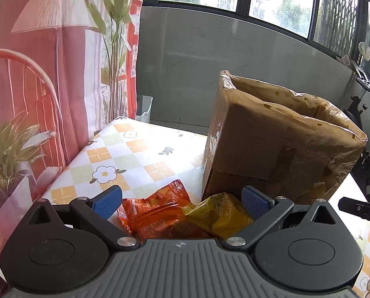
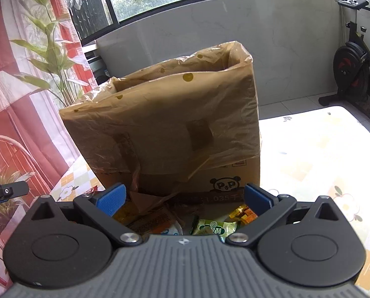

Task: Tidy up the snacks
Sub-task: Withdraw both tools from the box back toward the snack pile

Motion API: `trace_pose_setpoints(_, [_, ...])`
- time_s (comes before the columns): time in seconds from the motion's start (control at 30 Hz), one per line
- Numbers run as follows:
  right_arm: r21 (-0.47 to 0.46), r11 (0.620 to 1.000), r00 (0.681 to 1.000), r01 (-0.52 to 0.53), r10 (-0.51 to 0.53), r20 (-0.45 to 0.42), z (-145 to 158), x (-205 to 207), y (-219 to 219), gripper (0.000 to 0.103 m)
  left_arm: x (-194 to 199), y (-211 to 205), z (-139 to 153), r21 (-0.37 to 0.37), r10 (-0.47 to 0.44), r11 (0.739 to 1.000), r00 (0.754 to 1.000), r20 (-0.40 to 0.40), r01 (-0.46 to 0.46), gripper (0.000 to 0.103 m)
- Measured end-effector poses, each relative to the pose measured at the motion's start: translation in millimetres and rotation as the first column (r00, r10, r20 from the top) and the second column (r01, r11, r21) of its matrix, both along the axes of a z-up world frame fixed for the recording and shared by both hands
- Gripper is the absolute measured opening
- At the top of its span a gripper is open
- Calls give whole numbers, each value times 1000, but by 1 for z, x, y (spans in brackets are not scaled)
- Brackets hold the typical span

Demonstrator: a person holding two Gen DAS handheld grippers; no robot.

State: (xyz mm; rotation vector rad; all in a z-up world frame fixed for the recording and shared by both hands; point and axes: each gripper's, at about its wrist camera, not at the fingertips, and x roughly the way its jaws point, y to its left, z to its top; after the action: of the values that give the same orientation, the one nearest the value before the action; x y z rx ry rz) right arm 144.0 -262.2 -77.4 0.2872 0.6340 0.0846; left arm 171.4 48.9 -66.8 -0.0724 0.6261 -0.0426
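Left wrist view: the left gripper (image 1: 181, 202) is spread wide and grasps nothing, its blue pads either side of a crinkled orange packet (image 1: 155, 211) and a yellow packet (image 1: 222, 213) that lie touching on the checked, flowered surface (image 1: 125, 154), with the bag-lined box (image 1: 272, 144) at 1 o'clock. In the right wrist view the right gripper (image 2: 183, 202) is likewise released, a green packet (image 2: 213, 227) and an orange-yellow candy (image 2: 242, 213) lying between its pads, just before the box (image 2: 175, 124) at 12 o'clock.

The lined box (image 2: 175, 124) blocks ahead; tablecloth (image 1: 125, 154) lies free beside it.
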Motion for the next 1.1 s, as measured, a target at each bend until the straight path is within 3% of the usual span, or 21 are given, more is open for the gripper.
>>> trace_pose_setpoints(0.1, [20, 1000, 1000, 3, -2, -13, -5, 1, -4, 103, 2, -1, -4, 34, 18, 999, 1000, -17, -18, 103])
trace_pose_setpoints(0.4, [-10, 1000, 1000, 3, -3, -25, -6, 3, 0, 103, 6, -5, -8, 44, 34, 999, 997, -62, -32, 103])
trace_pose_setpoints(0.77, [51, 997, 993, 58, -52, -109, -7, 10, -3, 103, 10, -3, -10, 44, 58, 998, 993, -106, -53, 102])
trace_pose_setpoints(1.1, [242, 970, 986, -39, 77, -151, -10, 19, -13, 99, 9, -2, -10, 27, 62, 998, 992, -107, -59, 102])
